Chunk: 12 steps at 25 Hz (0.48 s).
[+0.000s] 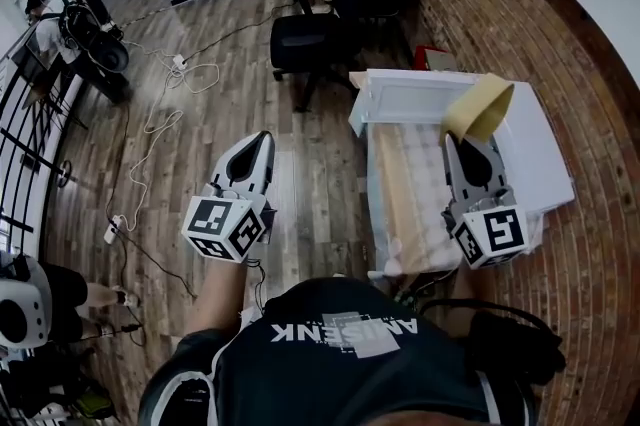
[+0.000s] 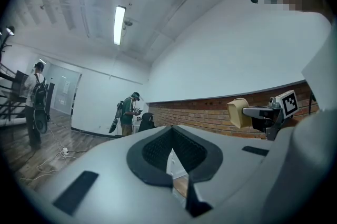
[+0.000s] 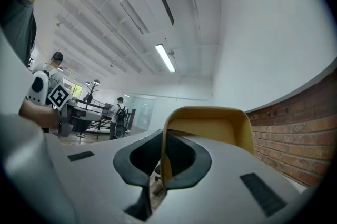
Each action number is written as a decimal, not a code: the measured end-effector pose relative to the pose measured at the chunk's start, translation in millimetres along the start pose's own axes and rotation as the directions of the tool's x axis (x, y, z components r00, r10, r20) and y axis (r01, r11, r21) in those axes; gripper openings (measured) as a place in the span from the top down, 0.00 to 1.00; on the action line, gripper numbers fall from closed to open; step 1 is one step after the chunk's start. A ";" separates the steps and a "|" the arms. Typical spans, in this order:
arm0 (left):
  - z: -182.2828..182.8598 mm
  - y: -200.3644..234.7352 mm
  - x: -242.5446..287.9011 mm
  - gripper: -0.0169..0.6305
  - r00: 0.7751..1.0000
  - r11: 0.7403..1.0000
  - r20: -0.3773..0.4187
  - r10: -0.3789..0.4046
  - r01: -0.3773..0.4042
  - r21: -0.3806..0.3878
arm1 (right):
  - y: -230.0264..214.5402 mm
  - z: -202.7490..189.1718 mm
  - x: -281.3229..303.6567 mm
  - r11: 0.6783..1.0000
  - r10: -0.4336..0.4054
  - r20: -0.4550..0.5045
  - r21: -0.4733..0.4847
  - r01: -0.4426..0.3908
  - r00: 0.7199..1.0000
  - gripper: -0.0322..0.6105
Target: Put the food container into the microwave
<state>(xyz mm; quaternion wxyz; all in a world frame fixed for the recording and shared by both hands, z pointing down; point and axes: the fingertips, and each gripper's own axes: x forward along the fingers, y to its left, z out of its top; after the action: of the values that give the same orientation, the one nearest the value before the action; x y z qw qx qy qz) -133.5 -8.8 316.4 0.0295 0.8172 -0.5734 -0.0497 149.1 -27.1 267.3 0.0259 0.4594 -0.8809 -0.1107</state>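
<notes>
R gripper (image 1: 455, 140) fingers clamped on wall of yellow food container (image 1: 480, 107), tilted, L gripper (image 1: 264, 138) fingers together

Bright, even light from ceiling strips (image 2: 119, 24); strong fisheye bending at edges.

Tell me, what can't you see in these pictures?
1. What is in the food container: right gripper view, the right gripper covers its lower part.
2. Whether the white box is a microwave: head view shows only its top.
3. What the far person holds: left gripper view, too small.
</notes>
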 end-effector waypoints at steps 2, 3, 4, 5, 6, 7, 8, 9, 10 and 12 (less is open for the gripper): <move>-0.5 -4.9 12.5 0.95 1.000 1.000 -0.004 -0.001 0.001 0.006 | -10.9 -3.1 2.5 1.000 0.004 -0.002 0.001 -0.004 1.000 0.88; -0.9 -6.4 18.9 0.95 1.000 1.000 -0.004 0.003 -0.002 0.007 | -16.2 -4.7 4.6 1.000 0.007 -0.003 0.000 -0.007 1.000 0.88; -1.6 -7.5 25.5 0.95 1.000 1.000 -0.006 0.006 -0.006 0.008 | -21.6 -6.7 7.1 1.000 0.009 -0.003 -0.002 -0.009 1.000 0.88; -2.8 -8.7 31.9 0.95 1.000 1.000 -0.009 0.008 -0.008 0.009 | -26.7 -9.2 9.4 1.000 0.009 -0.005 -0.001 -0.009 1.000 0.88; -4.5 -10.3 37.7 0.95 1.000 1.000 -0.015 0.006 -0.006 0.012 | -31.0 -12.1 11.1 1.000 0.007 -0.007 0.003 -0.007 1.000 0.88; -6.3 -12.0 42.7 0.95 1.000 1.000 -0.022 -0.001 0.001 0.018 | -34.3 -14.8 12.2 1.000 0.003 -0.009 0.007 -0.003 1.000 0.88; -7.4 -13.7 47.3 0.95 1.000 1.000 -0.028 -0.011 0.012 0.024 | -36.8 -16.9 13.0 1.000 -0.003 -0.010 0.011 0.003 1.000 0.88; -7.5 -15.0 52.2 0.95 0.999 0.999 -0.030 -0.023 0.024 0.030 | -39.0 -18.2 14.1 1.000 -0.010 -0.012 0.012 0.010 1.000 0.88; -7.1 -16.1 57.7 0.95 0.999 0.999 -0.029 -0.036 0.037 0.033 | -41.2 -19.0 15.6 1.000 -0.017 -0.013 0.012 0.017 1.000 0.88; -7.0 -18.2 70.8 0.95 0.998 0.998 -0.024 -0.064 0.064 0.027 | -46.0 -20.4 19.3 1.000 -0.030 -0.019 0.007 0.031 0.999 0.88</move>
<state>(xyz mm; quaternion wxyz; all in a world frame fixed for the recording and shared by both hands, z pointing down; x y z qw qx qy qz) -91.9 -69.2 318.1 0.0230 0.8360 -0.5472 -0.0333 178.0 -71.8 276.0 0.0309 0.4739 -0.8739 -0.1034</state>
